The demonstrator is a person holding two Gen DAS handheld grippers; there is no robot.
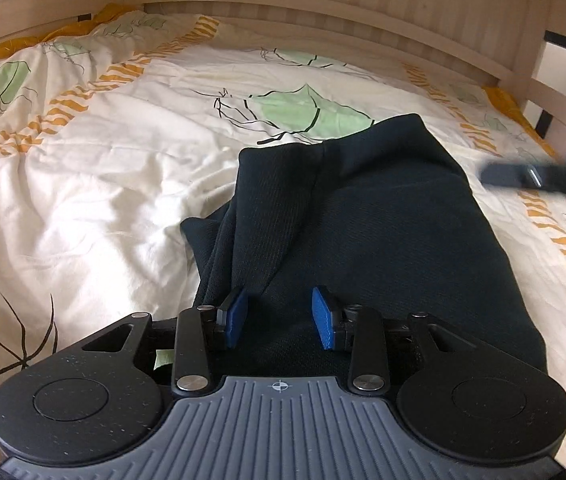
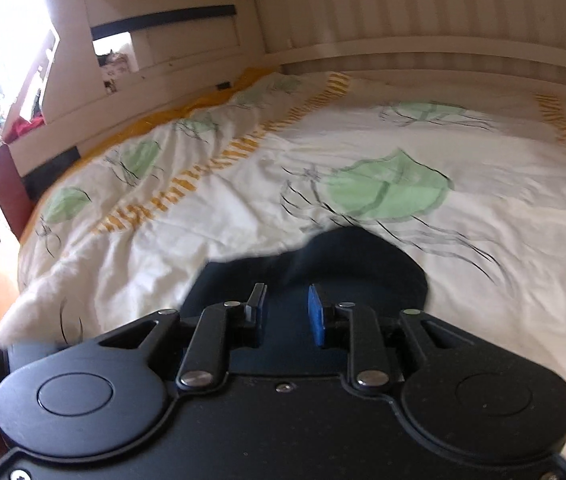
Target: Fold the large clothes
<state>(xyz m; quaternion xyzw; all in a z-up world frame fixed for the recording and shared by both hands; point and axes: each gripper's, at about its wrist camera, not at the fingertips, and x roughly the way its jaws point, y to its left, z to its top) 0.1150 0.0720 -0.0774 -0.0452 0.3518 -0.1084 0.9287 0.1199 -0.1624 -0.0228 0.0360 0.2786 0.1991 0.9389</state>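
A dark navy garment point(image 1: 363, 220) lies folded lengthwise on the bed, with a raised crease running down its left side. My left gripper point(image 1: 279, 296) hovers over its near end. The blue pads point(image 1: 325, 320) stand apart and only the cloth lying beneath shows between them. In the right wrist view, the same garment point(image 2: 363, 264) shows as a rounded dark end just past my right gripper point(image 2: 286, 292), whose jaws are also apart with nothing pinched. A blurred dark bar at the right edge of the left wrist view is the right gripper point(image 1: 543, 178), above the duvet beside the garment.
The bed carries a white duvet point(image 1: 103, 180) with green leaves and orange stripes, rumpled at the far left. A pale wooden rail point(image 1: 323, 12) runs along the far side. Wooden shelving point(image 2: 163, 20) stands at the left, where the duvet edge point(image 2: 15, 320) drops off.
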